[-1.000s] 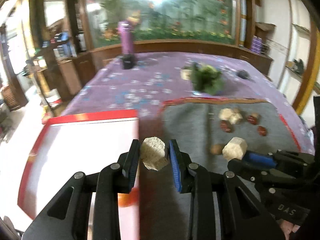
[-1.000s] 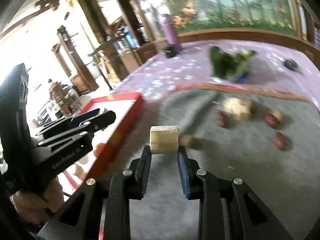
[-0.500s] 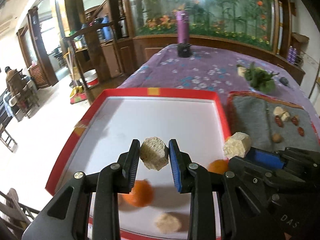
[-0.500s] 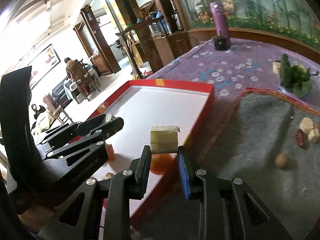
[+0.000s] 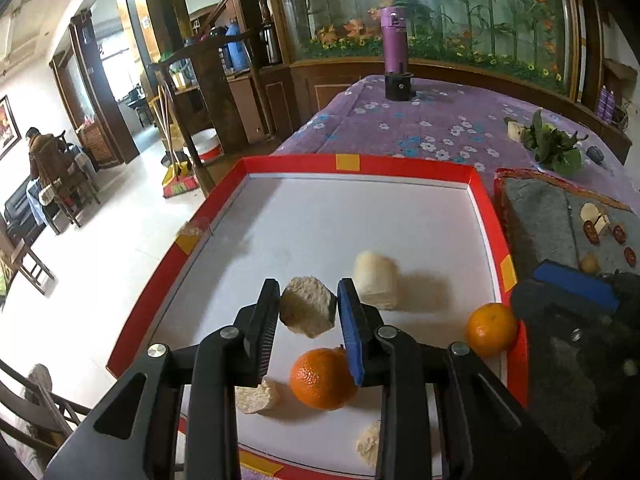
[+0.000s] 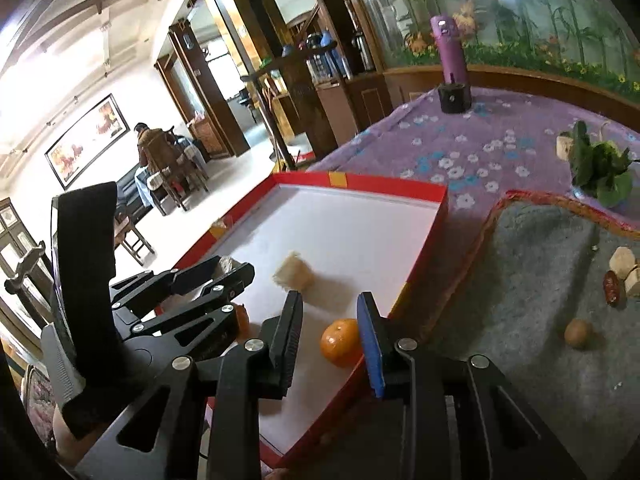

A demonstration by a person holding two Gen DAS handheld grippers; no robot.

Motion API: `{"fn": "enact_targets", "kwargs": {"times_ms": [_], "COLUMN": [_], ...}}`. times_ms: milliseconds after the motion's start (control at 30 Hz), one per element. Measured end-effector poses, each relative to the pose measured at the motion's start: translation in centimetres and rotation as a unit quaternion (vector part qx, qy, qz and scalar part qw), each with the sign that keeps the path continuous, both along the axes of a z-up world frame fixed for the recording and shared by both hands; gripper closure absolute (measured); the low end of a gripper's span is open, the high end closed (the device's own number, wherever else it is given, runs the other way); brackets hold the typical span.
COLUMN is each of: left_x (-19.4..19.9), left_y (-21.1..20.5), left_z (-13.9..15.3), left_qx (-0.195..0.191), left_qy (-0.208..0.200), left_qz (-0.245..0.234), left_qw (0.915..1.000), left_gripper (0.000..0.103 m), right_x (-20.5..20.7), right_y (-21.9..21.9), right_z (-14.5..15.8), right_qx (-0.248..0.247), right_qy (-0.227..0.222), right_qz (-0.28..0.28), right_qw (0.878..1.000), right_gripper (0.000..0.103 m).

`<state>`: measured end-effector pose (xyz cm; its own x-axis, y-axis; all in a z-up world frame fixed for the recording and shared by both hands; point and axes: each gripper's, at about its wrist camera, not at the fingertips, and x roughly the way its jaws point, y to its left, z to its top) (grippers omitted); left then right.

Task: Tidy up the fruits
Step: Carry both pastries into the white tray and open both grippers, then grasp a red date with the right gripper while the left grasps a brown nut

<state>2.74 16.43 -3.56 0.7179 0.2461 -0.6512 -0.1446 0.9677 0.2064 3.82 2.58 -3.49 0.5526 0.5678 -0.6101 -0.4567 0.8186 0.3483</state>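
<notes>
My left gripper (image 5: 308, 304) is shut on a pale sugarcane chunk (image 5: 307, 312) and holds it above the red-rimmed white tray (image 5: 404, 166). In the tray lie a second pale chunk (image 5: 376, 280), two oranges (image 5: 322, 378) (image 5: 492, 330) and two small pale pieces (image 5: 256, 398). My right gripper (image 6: 330, 320) is open and empty over the tray's right edge, with an orange (image 6: 342, 342) below it. The chunk (image 6: 294, 274) it held lies in the tray. The left gripper also shows in the right wrist view (image 6: 236, 272).
A grey mat (image 6: 520, 280) right of the tray holds pale chunks (image 6: 622, 258), red dates (image 6: 612, 286) and a small brown fruit (image 6: 578, 334). Leafy greens (image 6: 600, 168) and a purple bottle (image 5: 394, 46) stand farther back on the purple cloth. The table edge runs along the tray's left.
Both grippers moved left from the mat to the tray. My right gripper opened and let its chunk fall into the tray. My left gripper still holds its chunk.
</notes>
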Motion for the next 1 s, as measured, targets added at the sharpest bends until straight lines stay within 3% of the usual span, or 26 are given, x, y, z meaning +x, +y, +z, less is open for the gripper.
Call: {"fn": "enact_targets", "kwargs": {"times_ms": [167,300,500,700,1000], "left_x": [-0.7,-1.4,-2.2,-2.2,-1.8], "left_y": [-1.5,-3.9,-8.6,-13.4,-20.1], "left_z": [1.3,3.0,4.9,5.3,4.8], "left_qx": [0.010,0.020,0.031,0.037,0.050], "left_qy": [-0.020,-0.045,-0.069,-0.068,-0.055], "left_qz": [-0.013,-0.036,-0.082,-0.128,-0.187], "left_qw": [0.9997,0.9981,0.9938,0.9887,0.9795], "left_gripper": [0.071,0.061,0.056,0.051,0.051], "right_x": [-0.4,-0.8,-2.1,-3.2,-5.0], "right_y": [-2.1,-4.8,-11.1,-18.0,-28.9], "right_z": [0.6,1.1,1.9,2.1,1.0], "right_qx": [0.010,0.016,0.035,0.038,0.049], "right_qy": [-0.008,-0.016,-0.028,-0.035,-0.021], "right_qz": [-0.019,-0.043,-0.095,-0.154,-0.256], "right_qw": [1.000,0.999,0.994,0.987,0.965], "right_gripper": [0.073,0.072,0.071,0.068,0.067]}}
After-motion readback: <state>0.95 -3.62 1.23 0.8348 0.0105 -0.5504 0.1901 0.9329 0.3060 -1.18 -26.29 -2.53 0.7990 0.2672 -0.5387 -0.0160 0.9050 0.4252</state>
